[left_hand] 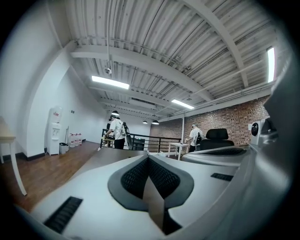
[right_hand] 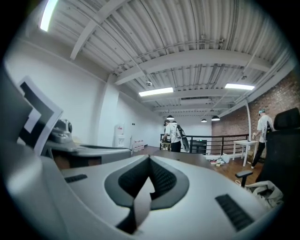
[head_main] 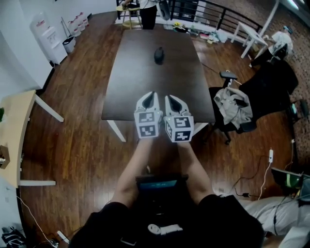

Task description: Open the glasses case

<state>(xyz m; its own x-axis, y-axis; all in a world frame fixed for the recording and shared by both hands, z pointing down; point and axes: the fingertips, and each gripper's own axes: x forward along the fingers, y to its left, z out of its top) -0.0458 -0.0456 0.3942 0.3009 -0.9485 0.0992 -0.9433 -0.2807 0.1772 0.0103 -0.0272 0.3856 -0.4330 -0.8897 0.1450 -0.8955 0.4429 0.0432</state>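
Wood floor (head_main: 82,145): reddish-brown planks all round; its lower part is covered in the head view by the person's dark clothing and forearms.
Dark table (head_main: 131,82): long brown top running away from the person, its near edge partly behind the two grippers.
Pale table (head_main: 17,126): at the left, cut off by the frame edge.
Office chair (head_main: 256,87): black, just beside the dark table's right side, with a grey garment (head_main: 232,104) draped over it.
Far end: a standing person (head_main: 147,12), cut off at the top of the view — a black railing (head_main: 218,17) alongside.
Left gripper (head_main: 150,94): over the dark table's near edge, pointing toward its far end; jaws pressed together with nothing between them.
Right gripper (head_main: 171,100): just beside the left one, pointing the same way; jaws closed too, holding nothing.
Glasses case (head_main: 159,54): small dark shape lying on the dark table's far half, near its middle line, well apart from both grippers. The long axis seems to run along the table's length. It is too small and dark to tell lid from base — and neither gripper view makes it out.
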